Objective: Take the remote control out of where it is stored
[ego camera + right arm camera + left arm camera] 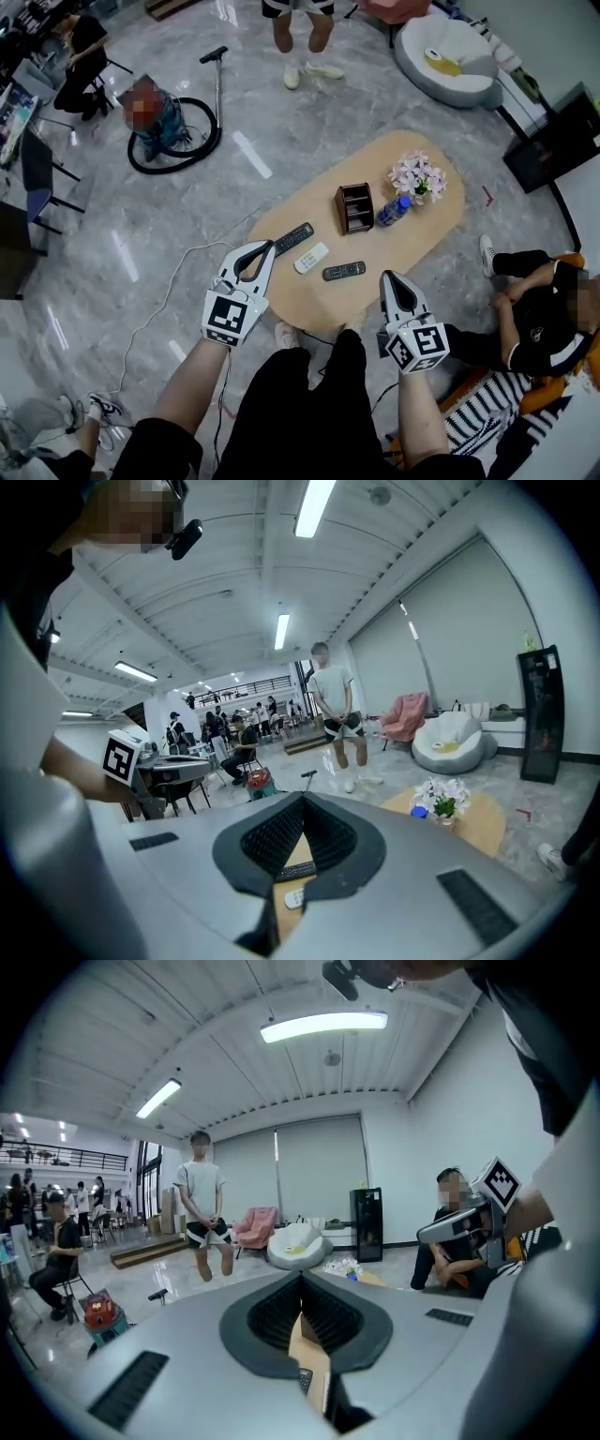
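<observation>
My left hand-held gripper (269, 247) and right hand-held gripper (390, 277) were both pinched fully closed on nothing, held up over the near edge of the oval light-wood surface (417, 239). The brown wooden holder (354, 207) mid-surface looked empty. A long black remote control (293, 237), a white remote control (311, 257) and a shorter black remote control (344, 271) lay flat between it and the near edge. They're probably light, stiff, slick plastic, so I'd pinch one across its narrow sides, mid-length. There was bare room toward the left end, while the pink flowers (417, 175) and blue bottle (394, 211) crowded the right end.

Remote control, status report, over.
Left gripper, right gripper shut, empty. Long black remote, white remote, short black remote on table, outside wooden holder. Nothing blocking.
</observation>
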